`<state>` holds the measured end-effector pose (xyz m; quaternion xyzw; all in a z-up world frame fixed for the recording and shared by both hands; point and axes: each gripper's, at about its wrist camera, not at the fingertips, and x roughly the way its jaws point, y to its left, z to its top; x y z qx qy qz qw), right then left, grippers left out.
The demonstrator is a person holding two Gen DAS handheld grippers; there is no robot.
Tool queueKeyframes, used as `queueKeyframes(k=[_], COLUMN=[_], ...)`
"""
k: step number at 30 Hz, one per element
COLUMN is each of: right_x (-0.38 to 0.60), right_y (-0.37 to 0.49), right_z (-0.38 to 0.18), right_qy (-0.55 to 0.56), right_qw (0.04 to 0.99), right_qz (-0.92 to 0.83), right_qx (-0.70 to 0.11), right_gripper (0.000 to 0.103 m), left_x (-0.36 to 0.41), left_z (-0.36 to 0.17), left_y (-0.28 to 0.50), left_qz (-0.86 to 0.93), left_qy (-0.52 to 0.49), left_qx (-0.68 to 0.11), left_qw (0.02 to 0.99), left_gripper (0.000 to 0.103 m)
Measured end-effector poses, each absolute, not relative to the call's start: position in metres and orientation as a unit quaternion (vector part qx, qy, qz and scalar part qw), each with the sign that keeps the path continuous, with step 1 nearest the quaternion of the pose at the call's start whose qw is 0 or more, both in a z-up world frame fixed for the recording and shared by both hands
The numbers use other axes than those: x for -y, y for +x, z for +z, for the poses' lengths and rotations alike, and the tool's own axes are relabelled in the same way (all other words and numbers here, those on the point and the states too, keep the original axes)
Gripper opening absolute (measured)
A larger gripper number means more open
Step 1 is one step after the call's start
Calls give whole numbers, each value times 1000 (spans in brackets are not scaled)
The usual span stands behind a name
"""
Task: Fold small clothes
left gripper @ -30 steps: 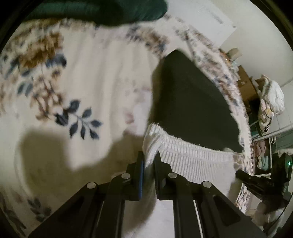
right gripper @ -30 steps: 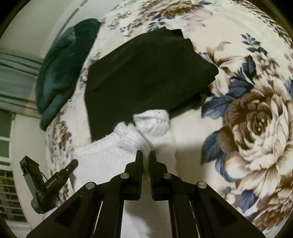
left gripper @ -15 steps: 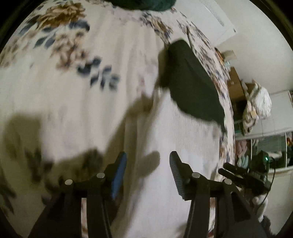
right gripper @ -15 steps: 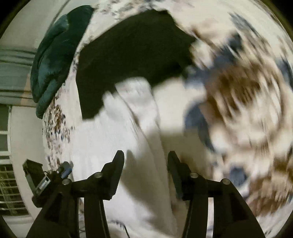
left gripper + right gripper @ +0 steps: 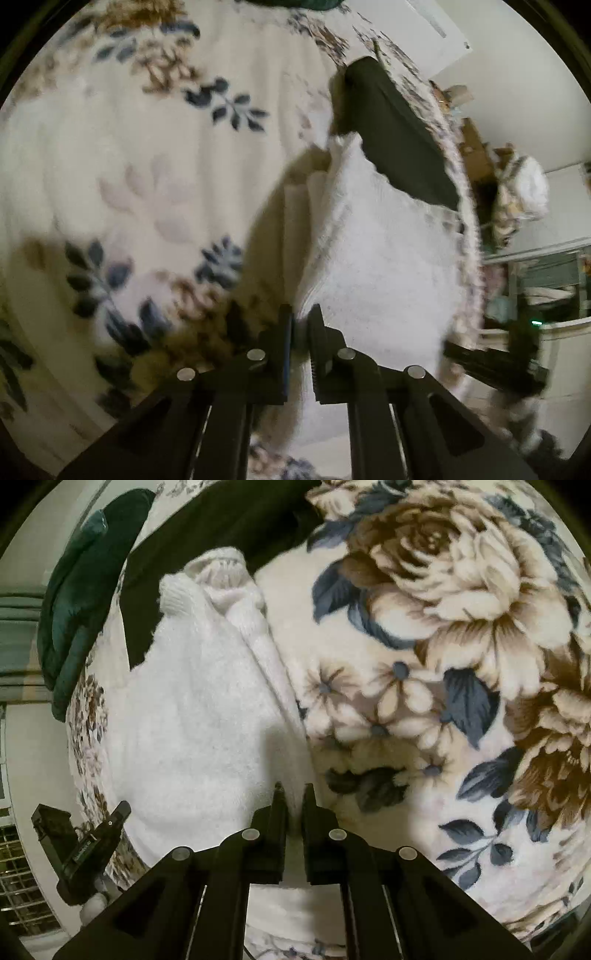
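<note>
A white knit garment [image 5: 376, 251] lies on the floral blanket [image 5: 155, 192], folded over, with its ribbed cuffs at the far end [image 5: 218, 579]. My left gripper [image 5: 301, 317] is shut on the garment's near left edge. My right gripper [image 5: 293, 794] is shut on the garment's [image 5: 192, 709] near right edge. A black garment [image 5: 395, 136] lies folded beyond the white one; it also shows in the right wrist view [image 5: 229, 524].
A dark green cloth [image 5: 85, 590] lies at the blanket's far edge. The other gripper shows at the side of each view [image 5: 88, 853] [image 5: 491, 365]. Cluttered furniture and a pile of laundry [image 5: 521, 192] stand beyond the bed's right edge.
Both grippers let go of the white garment's cuff end, opened, pulled back to its near edge and shut on it there.
</note>
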<state>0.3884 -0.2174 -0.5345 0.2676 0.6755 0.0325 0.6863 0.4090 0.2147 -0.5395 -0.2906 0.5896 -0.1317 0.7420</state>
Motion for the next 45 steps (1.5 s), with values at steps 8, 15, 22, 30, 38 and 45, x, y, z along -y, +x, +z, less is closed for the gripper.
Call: queueKeyframes(k=[8,15,22,30,38,45], right_x=[235,226,230,217,198,184], right_y=[360,334,335,377,500,528], right_z=[-524,-558,-559,-513,-507,-500], right_qy=[298,283,263,226,218,198], right_qw=[663,646,656,694,757,783], right_qz=[78,89,24,52,52,37], right_qx=[-683,-703,-707,-682,-614,-588], right_gripper=[48,37,7,48,48,3], left_x=[-205,-185,-195,-194,-153,-156], left_z=[-544,-552,-549,-505,-551,-534], left_y=[357,356,356,406,528,534], left_qz=[-135,-103,-90,-98,-116,-125], left_qy=[-285,-243,-248,-239,-168,-150], left_qx=[-610,-607,-618,-579,-586,-558], left_qw=[727,750,740,773,784,807], left_gripper=[34,12,8,25,24,6])
